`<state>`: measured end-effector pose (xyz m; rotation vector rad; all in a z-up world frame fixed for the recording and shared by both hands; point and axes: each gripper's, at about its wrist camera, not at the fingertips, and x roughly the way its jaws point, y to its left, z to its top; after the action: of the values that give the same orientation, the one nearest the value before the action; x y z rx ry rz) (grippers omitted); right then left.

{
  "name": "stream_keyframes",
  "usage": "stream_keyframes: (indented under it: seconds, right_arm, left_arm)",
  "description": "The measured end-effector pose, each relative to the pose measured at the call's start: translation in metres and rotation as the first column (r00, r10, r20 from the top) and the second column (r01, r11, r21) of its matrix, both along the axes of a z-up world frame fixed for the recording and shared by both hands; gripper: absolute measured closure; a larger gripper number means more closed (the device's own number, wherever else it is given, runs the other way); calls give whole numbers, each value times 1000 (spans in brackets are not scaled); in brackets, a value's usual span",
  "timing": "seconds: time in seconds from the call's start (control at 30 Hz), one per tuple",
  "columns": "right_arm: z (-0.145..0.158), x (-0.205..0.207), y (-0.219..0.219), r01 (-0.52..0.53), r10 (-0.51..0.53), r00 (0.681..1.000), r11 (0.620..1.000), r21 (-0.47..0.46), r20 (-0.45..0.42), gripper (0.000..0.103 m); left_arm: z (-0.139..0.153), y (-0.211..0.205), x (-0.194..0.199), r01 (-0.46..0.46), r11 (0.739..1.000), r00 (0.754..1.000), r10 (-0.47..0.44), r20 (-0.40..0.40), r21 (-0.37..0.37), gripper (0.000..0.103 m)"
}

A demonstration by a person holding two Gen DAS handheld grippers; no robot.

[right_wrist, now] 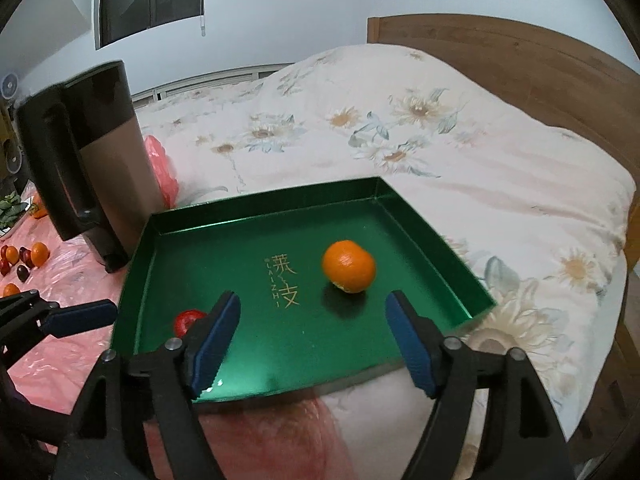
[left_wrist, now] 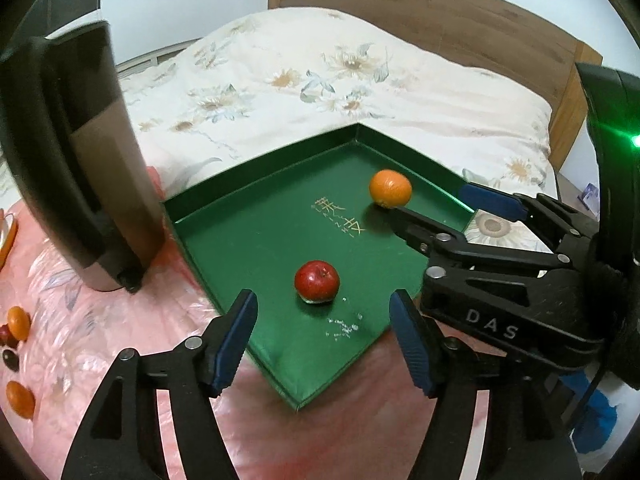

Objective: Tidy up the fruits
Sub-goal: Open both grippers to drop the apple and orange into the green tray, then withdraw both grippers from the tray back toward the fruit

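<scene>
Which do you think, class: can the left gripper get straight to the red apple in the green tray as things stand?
Probably yes. The left gripper is open with nothing between its pads, and the red apple lies alone just ahead on the green tray floor. The right gripper sits off by the orange, clear of that path.

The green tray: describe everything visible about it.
The green tray is a shallow rectangular box lid or tray, seemingly of card with a satiny green lining, low upright walls and gold characters printed mid-floor. It lies flat, open side up, partly on the floral quilt and partly on pink plastic sheeting, beside a dark upright appliance. Inside rest a red apple and an orange, apart from each other. White specks lie near the apple. Neither gripper touches it.
</scene>
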<state>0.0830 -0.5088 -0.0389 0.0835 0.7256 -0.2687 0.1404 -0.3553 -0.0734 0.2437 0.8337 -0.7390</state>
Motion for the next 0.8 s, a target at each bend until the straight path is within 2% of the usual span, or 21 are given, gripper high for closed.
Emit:
stream_keyframes:
  seconds: [0.2, 0.47, 0.8]
  right_arm:
    - [17, -17, 13, 2, -2, 1000, 1000, 1, 11, 0]
    - [35, -37, 51, -45, 45, 999, 999, 12, 18, 0]
    - [50, -55, 104, -111, 110, 993, 993, 28, 51, 0]
  left_arm:
    - [18, 29, -12, -48, 998, 999, 48, 6, -34, 40]
    - [34, 83, -33, -119, 990, 993, 120, 9, -78, 40]
    - [46, 144, -59, -188, 980, 981, 191, 44, -61, 40]
